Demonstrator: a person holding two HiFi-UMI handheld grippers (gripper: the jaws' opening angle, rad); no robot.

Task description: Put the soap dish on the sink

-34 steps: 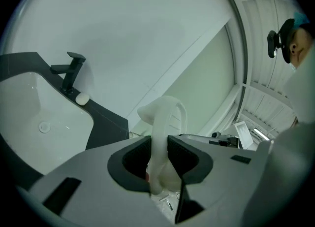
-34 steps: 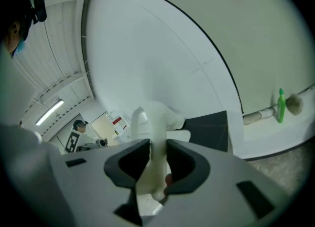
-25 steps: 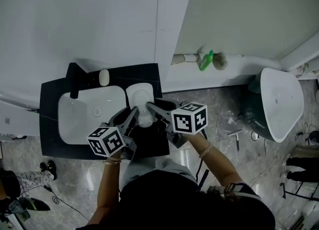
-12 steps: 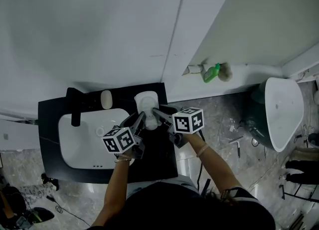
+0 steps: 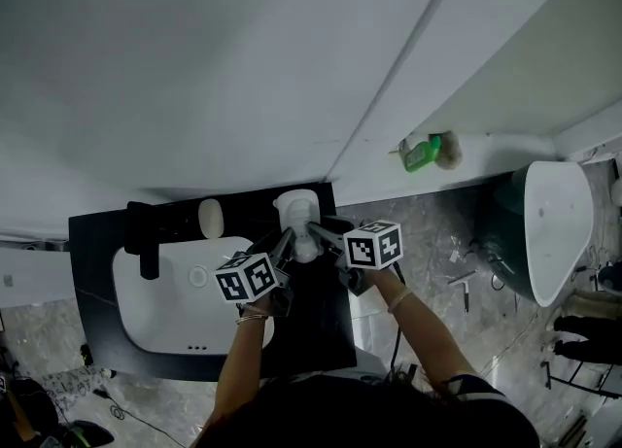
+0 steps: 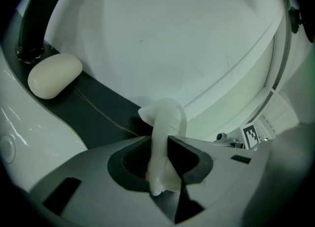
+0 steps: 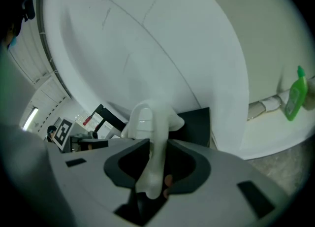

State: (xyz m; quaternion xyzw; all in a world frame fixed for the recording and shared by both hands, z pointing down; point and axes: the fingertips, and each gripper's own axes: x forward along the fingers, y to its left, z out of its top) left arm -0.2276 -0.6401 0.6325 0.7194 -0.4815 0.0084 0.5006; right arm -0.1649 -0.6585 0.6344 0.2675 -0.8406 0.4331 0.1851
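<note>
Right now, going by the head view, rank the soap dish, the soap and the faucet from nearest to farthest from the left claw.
1. soap dish: gripped in the left claw, right of the basin.
2. soap: behind the basin, to the claw's left.
3. faucet: farthest left, at the basin's left edge.

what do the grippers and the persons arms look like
The left gripper and right gripper have light grey bodies with dark pads at the jaws. Each carries a white cube with black square markers. The forearms are bare, with a thin bracelet on each wrist. The person wears a dark top.
</note>
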